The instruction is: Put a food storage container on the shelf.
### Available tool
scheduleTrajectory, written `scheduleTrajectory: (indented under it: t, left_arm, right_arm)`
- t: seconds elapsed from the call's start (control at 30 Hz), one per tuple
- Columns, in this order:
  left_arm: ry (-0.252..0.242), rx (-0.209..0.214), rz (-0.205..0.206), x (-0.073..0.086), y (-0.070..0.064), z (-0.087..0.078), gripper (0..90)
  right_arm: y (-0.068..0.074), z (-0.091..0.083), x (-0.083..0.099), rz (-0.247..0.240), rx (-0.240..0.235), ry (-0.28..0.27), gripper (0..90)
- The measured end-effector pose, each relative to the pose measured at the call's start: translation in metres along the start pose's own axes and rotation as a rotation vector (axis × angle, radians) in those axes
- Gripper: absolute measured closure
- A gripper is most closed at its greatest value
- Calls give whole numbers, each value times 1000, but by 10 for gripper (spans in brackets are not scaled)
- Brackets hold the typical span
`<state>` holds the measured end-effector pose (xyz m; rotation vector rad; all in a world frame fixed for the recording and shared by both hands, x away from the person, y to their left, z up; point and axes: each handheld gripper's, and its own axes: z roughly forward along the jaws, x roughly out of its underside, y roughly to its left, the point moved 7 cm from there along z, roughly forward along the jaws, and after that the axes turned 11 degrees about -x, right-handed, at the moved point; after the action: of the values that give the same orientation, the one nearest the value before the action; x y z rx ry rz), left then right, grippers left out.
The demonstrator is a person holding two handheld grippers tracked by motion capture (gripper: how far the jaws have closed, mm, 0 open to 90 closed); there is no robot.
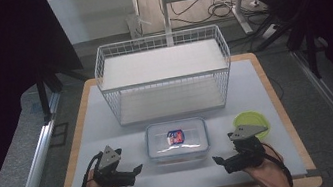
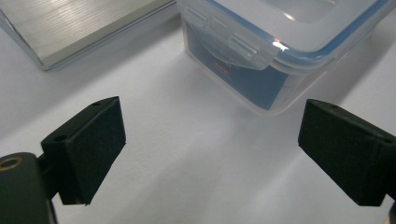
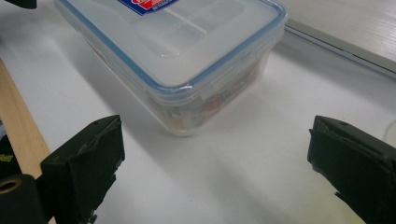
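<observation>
Left tongs (image 2: 212, 154) gape empty before the latched plastic box (image 2: 280, 51)

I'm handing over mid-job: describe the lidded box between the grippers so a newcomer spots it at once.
Start at the white wire basket at the back of the table. Just in front of it, on the white mat, lies the clear plastic box. Unlike the green bowl to its right, it is rectangular, with a blue-sealed lid and a red-and-blue label.

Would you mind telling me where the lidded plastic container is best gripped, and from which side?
Probably by its two short ends: the plastic container lies flat with its lid clipped on, and the open left gripper and right gripper already flank those ends.
</observation>
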<state>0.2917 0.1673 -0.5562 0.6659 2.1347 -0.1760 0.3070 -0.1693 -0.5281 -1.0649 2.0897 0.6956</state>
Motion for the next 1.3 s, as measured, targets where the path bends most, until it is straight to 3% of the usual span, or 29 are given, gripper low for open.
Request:
scheduleTrajectory:
  t: [0.1, 0.23, 0.37, 0.5, 0.7, 0.8, 0.93, 1.0, 1.2, 1.3]
  left_arm:
    - [22, 17, -3, -7, -2, 1, 71]
    - [52, -6, -40, -19, 2, 6, 45]
    - [39, 60, -78, -27, 2, 9, 48]
    - [29, 118, -113, -33, 4, 14, 57]
    - [21, 192, -128, -47, -2, 30, 78]
    - [35, 209, -130, -49, -5, 38, 81]
    - [56, 278, -164, -50, -8, 48, 75]
    - [64, 324, -188, -51, -10, 52, 66]
    - [102, 392, -211, -51, -15, 62, 34]
    - [123, 442, -240, -49, -19, 64, 29]
  right_arm:
    - [4, 3, -3, -22, -21, 9, 79]
    - [9, 11, -5, -28, -46, 39, 60]
    - [9, 19, -8, -22, -53, 64, 9]
    - [6, 17, -19, 24, -66, 44, 30]
    - [-6, 24, -35, 99, -92, 21, 76]
    - [-11, 35, -38, 112, -90, 38, 76]
    - [-18, 46, -39, 142, -93, 62, 72]
    - [-20, 48, -39, 172, -115, 60, 72]
    - [-21, 56, -37, 268, -203, 72, 79]
    - [-22, 60, -38, 296, -221, 74, 61]
